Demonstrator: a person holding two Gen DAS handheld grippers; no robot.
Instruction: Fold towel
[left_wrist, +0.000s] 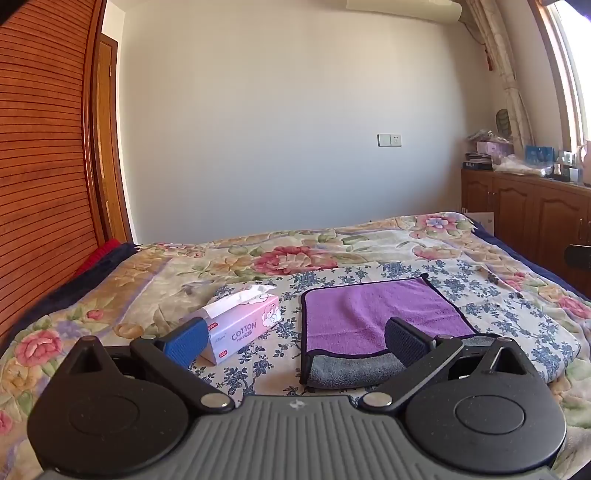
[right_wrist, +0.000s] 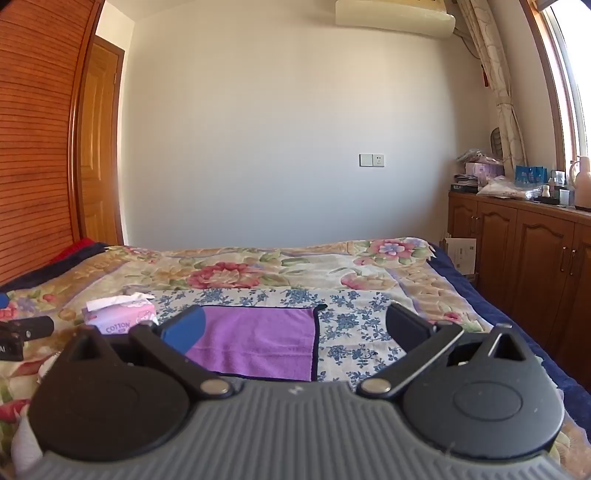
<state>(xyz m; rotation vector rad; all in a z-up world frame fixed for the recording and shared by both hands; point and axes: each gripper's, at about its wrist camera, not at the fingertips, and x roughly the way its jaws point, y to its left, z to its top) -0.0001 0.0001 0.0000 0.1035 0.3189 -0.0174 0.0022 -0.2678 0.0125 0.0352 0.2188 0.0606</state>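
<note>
Towel (left_wrist: 373, 314): purple, laid flat on bed (left_wrist: 155, 280), near edge turned up grey.
L claw (left_wrist: 295, 341): held apart, nothing gripped.
R claw (right_wrist: 297, 328): held apart, nothing gripped.
Tissue box (left_wrist: 245, 325): left of towel.

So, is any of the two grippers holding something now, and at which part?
Nothing is held. The left gripper and the right gripper both have open jaws above the purple towel, which lies on the bed.

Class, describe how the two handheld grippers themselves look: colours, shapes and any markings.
Both match: ribbed grey body, two black round discs, black linkage arms with silver rivets. On the left gripper and the right gripper, one finger pad is blue, the other black and textured. A small pale logo marks each body. No cables visible.
</note>
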